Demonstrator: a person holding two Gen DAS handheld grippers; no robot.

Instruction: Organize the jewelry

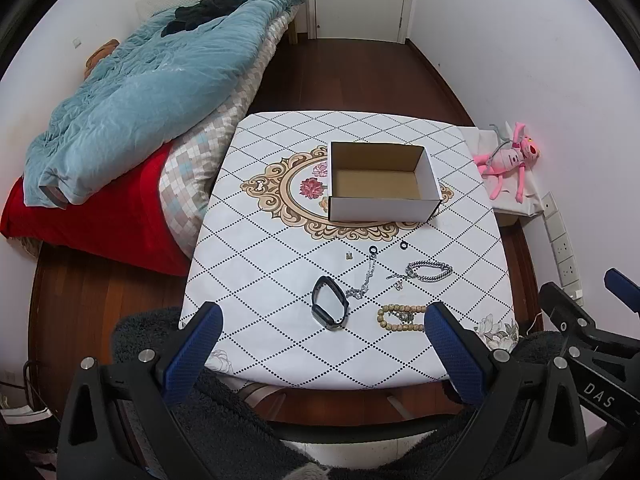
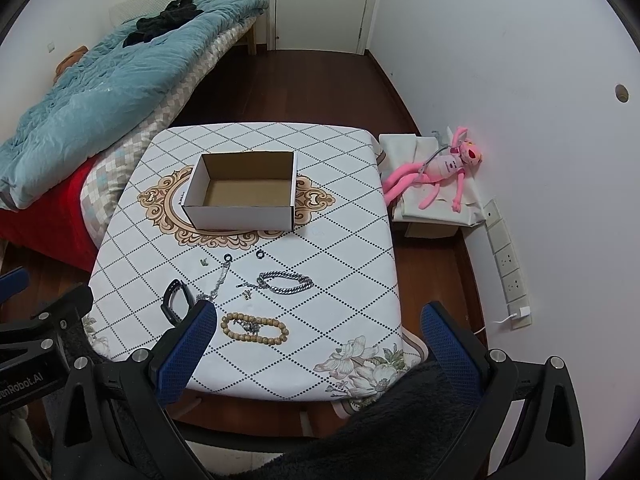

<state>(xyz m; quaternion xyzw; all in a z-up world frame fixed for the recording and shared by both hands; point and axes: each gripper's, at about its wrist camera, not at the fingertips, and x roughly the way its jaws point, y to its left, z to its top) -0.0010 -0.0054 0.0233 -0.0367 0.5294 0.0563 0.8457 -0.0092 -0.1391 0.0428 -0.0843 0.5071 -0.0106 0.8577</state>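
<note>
Cardboard, white outside and brown inside, forms the open box (image 1: 382, 182) that sits on the far half of the table (image 1: 280, 344), over the ornate medallion printed on the diamond-patterned cloth. Nothing can be seen inside the box; its brown floor shows bare in both views.

All the jewelry lies on the cloth between the box and the near edge. Closest to the box are two small black rings (image 1: 374, 249) (image 1: 404, 245), set apart from each other, and a tiny metal piece (image 1: 349, 256) off to the left. A thin silver chain (image 1: 363, 280) runs from the left ring toward the black band (image 1: 329, 307), which stands partly on its edge. To the right lies a heavy silver link bracelet (image 1: 430, 272), with a small charm (image 1: 398, 285) just beside it. Nearest the edge is a wooden bead bracelet (image 2: 255, 329) with a small metal cluster resting inside its loop.

The left gripper (image 1: 322, 354) hangs over the near edge of the table, its blue-padded fingers spread wide and gripping nothing. The right gripper (image 2: 316, 350) is likewise spread wide and holds nothing, its left finger just beside the bead bracelet in its own view.

A pink plush toy (image 2: 440, 172) lies on a low stand beside the table.
</note>
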